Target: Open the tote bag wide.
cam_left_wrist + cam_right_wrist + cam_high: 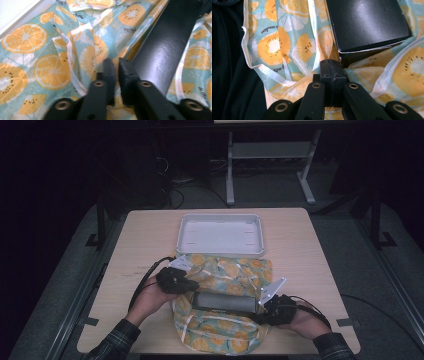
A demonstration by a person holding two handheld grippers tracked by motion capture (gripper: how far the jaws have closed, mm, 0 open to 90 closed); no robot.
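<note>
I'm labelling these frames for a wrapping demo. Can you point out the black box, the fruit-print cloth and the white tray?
black box (223, 303): high view, on its top face.
fruit-print cloth (235, 270): high view, on the spread part behind the box.
white tray (220, 251): high view, on its near rim.

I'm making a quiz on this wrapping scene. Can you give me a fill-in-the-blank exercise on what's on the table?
1. The black box lies on a cloth printed with slices of ____.
2. Beyond the cloth stands an empty white ____.
3. The left gripper is at the box's ____ end.
4. The right gripper has its jaws ____.

Missing words: fruit; tray; left; shut
</note>
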